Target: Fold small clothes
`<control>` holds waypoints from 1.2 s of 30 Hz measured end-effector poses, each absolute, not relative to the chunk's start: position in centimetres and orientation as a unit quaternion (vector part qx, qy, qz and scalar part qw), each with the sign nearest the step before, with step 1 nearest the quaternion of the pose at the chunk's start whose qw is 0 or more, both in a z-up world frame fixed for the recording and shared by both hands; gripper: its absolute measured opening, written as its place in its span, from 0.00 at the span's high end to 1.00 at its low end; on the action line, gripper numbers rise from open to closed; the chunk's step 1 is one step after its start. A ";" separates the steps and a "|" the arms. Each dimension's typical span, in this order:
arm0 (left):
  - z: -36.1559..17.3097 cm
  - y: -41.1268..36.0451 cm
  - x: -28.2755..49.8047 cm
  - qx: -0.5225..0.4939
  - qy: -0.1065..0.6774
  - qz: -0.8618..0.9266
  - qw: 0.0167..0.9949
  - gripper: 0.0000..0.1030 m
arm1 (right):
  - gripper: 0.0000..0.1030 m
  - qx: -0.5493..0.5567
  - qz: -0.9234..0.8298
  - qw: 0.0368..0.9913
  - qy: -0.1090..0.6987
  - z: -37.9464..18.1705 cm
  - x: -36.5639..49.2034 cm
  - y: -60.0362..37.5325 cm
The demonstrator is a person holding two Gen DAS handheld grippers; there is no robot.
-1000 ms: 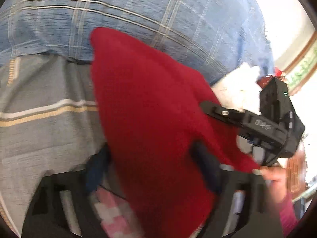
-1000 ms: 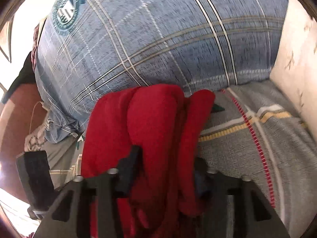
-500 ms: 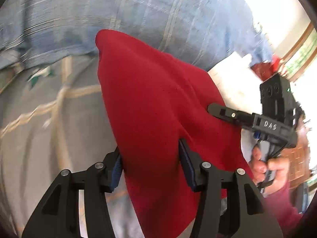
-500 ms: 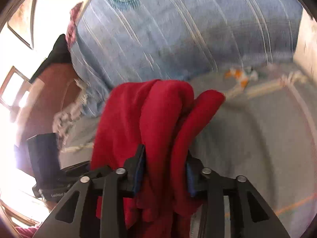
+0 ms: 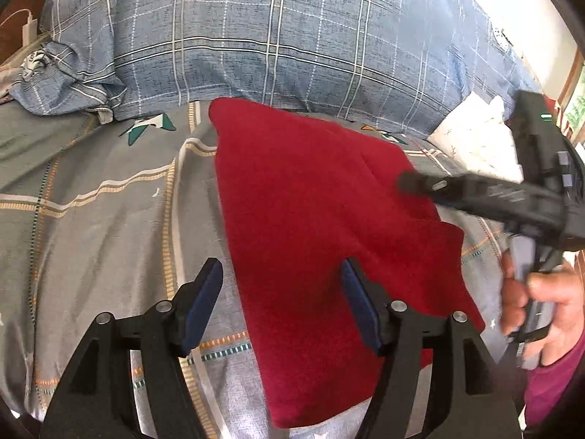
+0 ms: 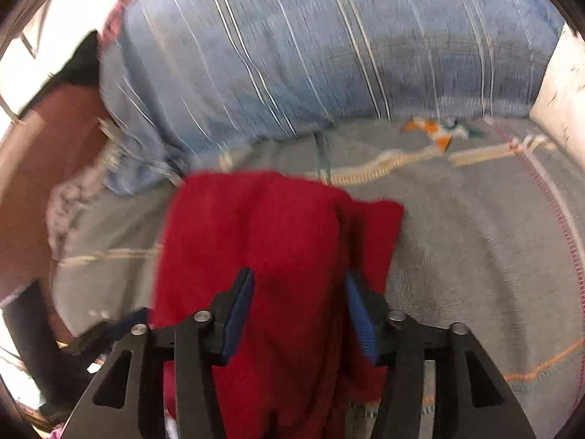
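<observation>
Red fleece garment (image 5: 310,219) lies folded on the bedsheet (image 5: 91,201), right gripper (image 6: 298,311) clenching it, left gripper (image 5: 281,300) released.

Bed w/ grey striped sheet (image 5: 102,197); red folded garment (image 5: 310,219) on it, blue plaid pillow (image 5: 292,55) behind, touching.

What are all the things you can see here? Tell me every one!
red cloth: one, red, on the sheet, middle
checked bedding: one bundle, blue, behind the cloth
sheet: one, grey with stripes, under the cloth
pillow: one, white, far right
charger: one, white, top left
left tool: one, black, blue pads; open, jaws just been opening, cloth edge between them
right tool: one, black; jaws just been closing, gripping the cloth
hand: one, holding the right tool
sleeve: one, pink, bottom right
</observation>
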State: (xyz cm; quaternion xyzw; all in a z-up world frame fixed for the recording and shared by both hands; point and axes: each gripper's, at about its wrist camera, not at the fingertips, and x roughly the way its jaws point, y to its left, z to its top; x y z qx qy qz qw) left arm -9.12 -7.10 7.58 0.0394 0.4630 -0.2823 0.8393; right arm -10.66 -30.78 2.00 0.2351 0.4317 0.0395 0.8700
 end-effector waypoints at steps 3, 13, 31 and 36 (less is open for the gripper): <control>7.7 -7.1 -9.2 0.044 0.462 -0.274 0.843 0.35 | 0.87 0.227 0.045 0.879 0.416 2.1 -11.1 -31.1; 6.6 -7.6 -9.9 0.055 0.439 -0.252 0.861 0.24 | 0.90 0.209 -0.006 0.896 0.392 1.4 -13.9 -32.8; 7.1 -7.3 -10.9 0.062 0.424 -0.239 0.871 0.24 | 0.89 0.068 0.038 0.901 0.428 0.7 -17.5 -24.3; 7.6 -6.8 -11.5 0.067 0.406 -0.225 0.883 0.24 | 0.83 0.077 0.038 0.903 0.421 2.3 -18.3 -24.0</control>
